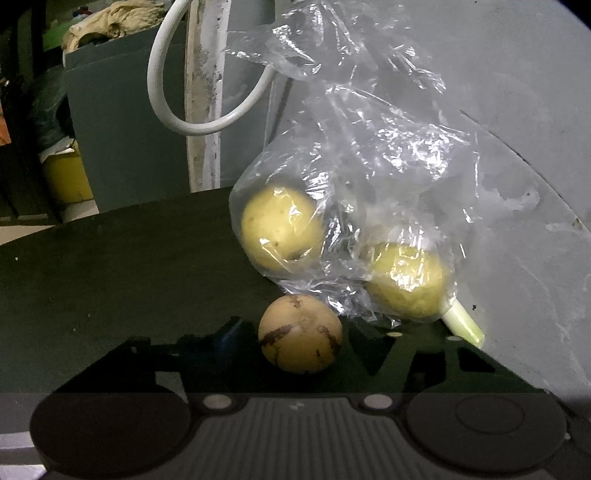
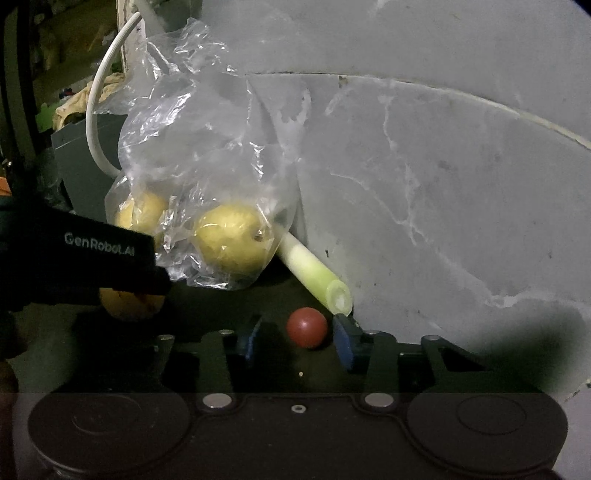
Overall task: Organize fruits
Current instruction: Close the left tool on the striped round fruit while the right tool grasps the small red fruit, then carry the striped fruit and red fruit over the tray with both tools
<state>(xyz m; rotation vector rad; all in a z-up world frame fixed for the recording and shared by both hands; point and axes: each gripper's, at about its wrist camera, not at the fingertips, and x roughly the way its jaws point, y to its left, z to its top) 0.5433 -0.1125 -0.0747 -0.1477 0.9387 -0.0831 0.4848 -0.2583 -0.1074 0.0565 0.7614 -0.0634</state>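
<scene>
A clear plastic bag (image 1: 362,155) stands on the dark table (image 1: 110,266) against a grey wall, with two yellow fruits inside, one (image 1: 282,230) on the left and one (image 1: 410,282) on the right. A loose yellow fruit with brown marks (image 1: 300,334) lies in front of the bag, between the fingers of my left gripper (image 1: 300,345), which is open with small gaps on both sides. In the right wrist view a small red fruit (image 2: 307,326) sits between the blue pads (image 2: 345,343) of my open right gripper (image 2: 295,341). A pale green stalk (image 2: 314,267) pokes out beside the bag (image 2: 207,147).
A white cable (image 1: 166,110) loops down behind the bag. Off the table's far left edge stand a grey box (image 1: 122,129), a yellow tub (image 1: 68,177) and crumpled cloth (image 1: 110,18). The grey wall (image 2: 443,184) closes off the right side. My left gripper's body (image 2: 92,258) is at the left.
</scene>
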